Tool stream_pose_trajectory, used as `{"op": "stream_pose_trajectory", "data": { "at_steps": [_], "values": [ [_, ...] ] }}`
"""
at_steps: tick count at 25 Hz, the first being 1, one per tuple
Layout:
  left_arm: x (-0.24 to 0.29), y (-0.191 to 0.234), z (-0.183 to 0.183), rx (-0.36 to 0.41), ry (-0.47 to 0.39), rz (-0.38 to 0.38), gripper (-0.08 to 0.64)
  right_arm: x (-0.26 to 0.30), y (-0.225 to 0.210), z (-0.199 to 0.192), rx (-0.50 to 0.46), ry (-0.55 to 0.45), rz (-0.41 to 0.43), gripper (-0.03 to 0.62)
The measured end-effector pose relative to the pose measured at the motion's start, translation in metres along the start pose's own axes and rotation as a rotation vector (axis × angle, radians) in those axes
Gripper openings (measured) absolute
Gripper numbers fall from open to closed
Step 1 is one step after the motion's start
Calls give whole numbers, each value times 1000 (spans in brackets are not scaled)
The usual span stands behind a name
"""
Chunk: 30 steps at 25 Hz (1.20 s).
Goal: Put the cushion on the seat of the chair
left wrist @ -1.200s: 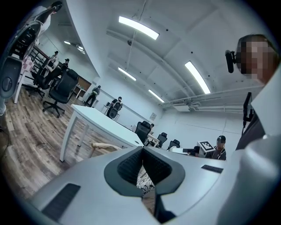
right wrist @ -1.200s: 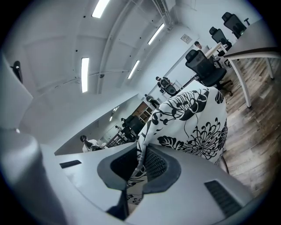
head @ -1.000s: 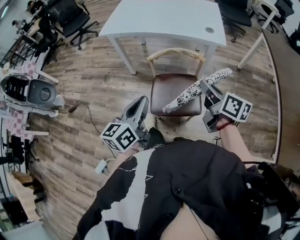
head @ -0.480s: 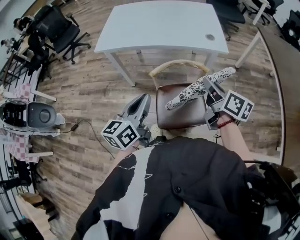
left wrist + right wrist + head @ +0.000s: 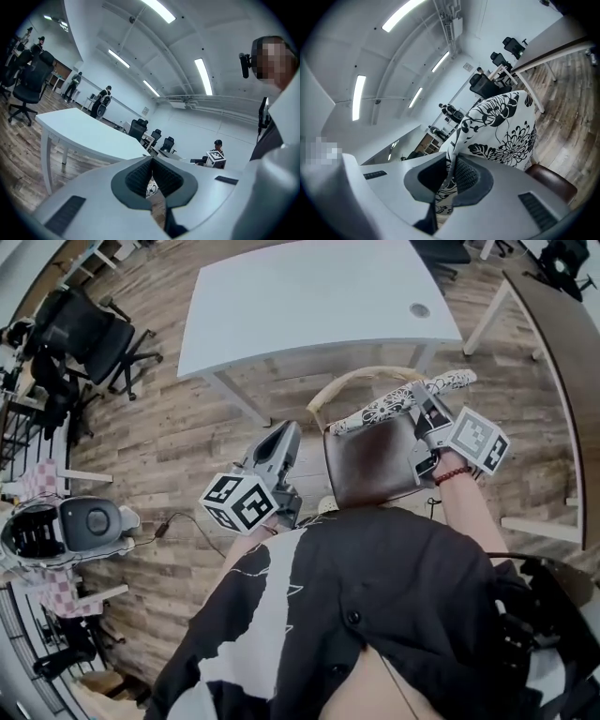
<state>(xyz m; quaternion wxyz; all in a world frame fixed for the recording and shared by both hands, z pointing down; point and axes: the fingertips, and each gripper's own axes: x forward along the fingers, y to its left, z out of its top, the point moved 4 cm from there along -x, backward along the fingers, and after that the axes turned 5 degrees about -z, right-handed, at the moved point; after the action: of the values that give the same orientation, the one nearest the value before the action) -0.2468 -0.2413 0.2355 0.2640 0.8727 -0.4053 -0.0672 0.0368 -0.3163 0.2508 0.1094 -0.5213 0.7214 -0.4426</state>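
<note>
A wooden chair with a brown seat [image 5: 375,465] and a curved pale backrest [image 5: 361,381] stands in front of me in the head view. The black-and-white floral cushion [image 5: 394,404] hangs edge-on over the rear of the seat, close to the backrest. My right gripper [image 5: 419,397] is shut on its right part; in the right gripper view the cushion [image 5: 501,126] rises from between the pads [image 5: 464,174], with the seat [image 5: 551,183] below. My left gripper [image 5: 286,437] is left of the chair, shut and holding nothing; its view [image 5: 151,161] looks toward the table.
A white table [image 5: 309,296] stands just behind the chair. Black office chairs [image 5: 89,334] are at the far left, and a grey machine [image 5: 66,526] with a cable [image 5: 178,521] sits on the wooden floor at left. A dark desk edge [image 5: 562,343] runs along the right.
Both grippers moved forward toward the chair and table. The cushion went from lying across the middle of the seat to hanging over its rear by the backrest.
</note>
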Motion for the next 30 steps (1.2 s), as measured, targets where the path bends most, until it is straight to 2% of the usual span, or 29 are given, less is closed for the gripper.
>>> {"op": "stream_pose_trajectory", "data": {
  "at_steps": [7, 22, 27, 30],
  "values": [
    [32, 43, 3, -29, 76, -78, 13, 38, -15, -16, 53, -29, -93, 29],
    [68, 97, -28, -96, 228, -138, 12, 96, -69, -63, 251, -45, -257, 29],
    [71, 106, -38, -79, 260, -150, 12, 97, -92, -88, 264, -16, -297, 29],
    [74, 109, -49, -82, 276, -153, 12, 91, -114, -109, 309, 26, -335, 29]
  ]
}}
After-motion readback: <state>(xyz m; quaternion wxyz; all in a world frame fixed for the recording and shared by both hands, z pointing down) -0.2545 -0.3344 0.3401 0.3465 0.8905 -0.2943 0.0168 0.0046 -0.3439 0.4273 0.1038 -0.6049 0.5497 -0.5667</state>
